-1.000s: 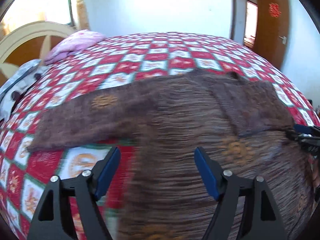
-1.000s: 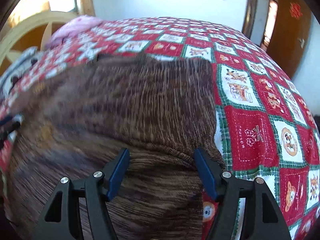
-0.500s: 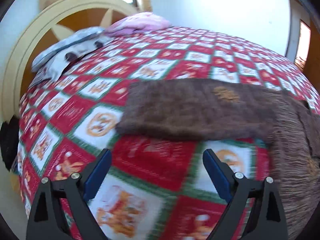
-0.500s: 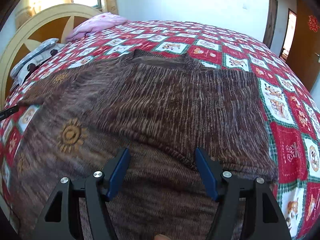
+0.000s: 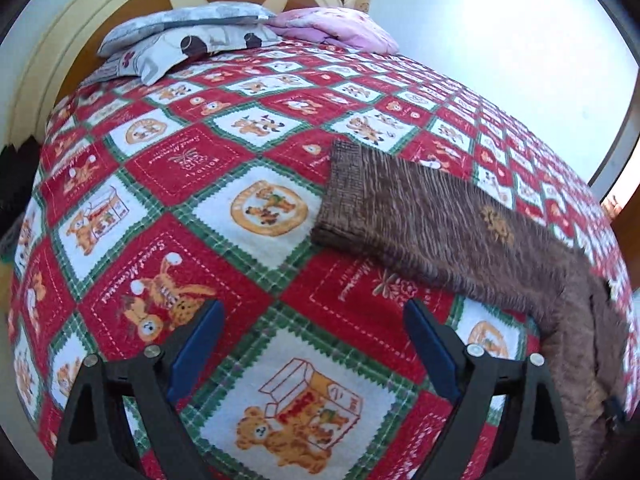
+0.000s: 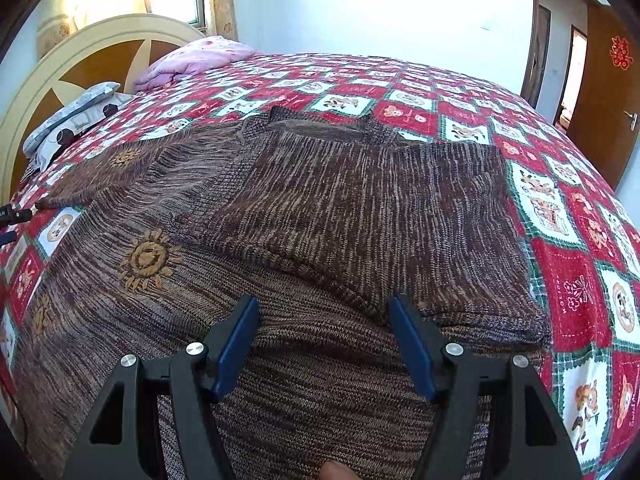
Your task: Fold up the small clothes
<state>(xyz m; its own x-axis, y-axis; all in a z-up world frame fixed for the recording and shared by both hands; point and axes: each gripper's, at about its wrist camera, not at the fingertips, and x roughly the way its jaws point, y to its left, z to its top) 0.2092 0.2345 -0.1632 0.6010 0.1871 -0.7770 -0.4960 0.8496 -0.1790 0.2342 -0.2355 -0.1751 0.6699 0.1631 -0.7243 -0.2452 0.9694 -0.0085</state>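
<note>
One sleeve lies folded across the sweater [image 6: 320, 216]; your left hand-held gripper [image 5: 312, 344], spread and empty, needs the outstretched sleeve [image 5: 432, 224] ahead-right; right hand-held gripper [image 6: 324, 340] hovers spread.

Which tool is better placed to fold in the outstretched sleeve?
Left. The left tool is open over the quilt near the sleeve; the right tool hovers over the sweater's body.

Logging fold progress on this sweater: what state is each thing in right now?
brown knit sweater: flat on the bedspread, right sleeve folded across the body.
left sleeve: stretched out flat, not yet folded.
left tongs: open, empty, above the bedspread.
right tongs: open, empty, over the sweater.
door: ajar.
</note>
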